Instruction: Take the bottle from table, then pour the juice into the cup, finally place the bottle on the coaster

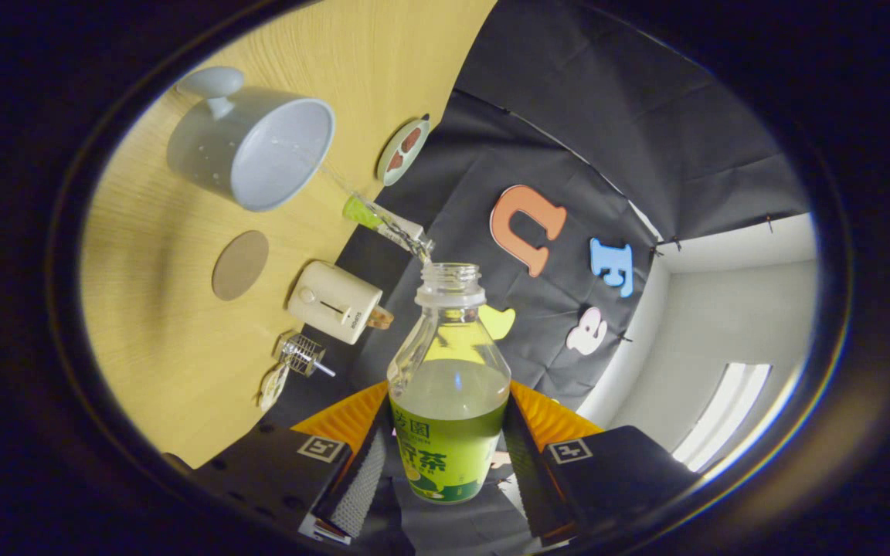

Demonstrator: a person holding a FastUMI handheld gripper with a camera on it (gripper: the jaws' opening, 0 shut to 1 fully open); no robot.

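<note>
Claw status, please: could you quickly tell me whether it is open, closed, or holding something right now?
Claw: closed on the bottle, both fingers pressing its sides, tilted toward the cup.

Between your gripper's [449, 455] closed fingers: a clear, glossy plastic bottle [449, 386] with a paper-like label. Beyond them: a smooth matt cup [252, 147], a dull cork-like coaster [240, 265], a wood-grain table [182, 371].

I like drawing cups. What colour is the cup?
The cup is pale grey-blue, seen in the gripper view, beyond the bottle the fingers hold.
</note>
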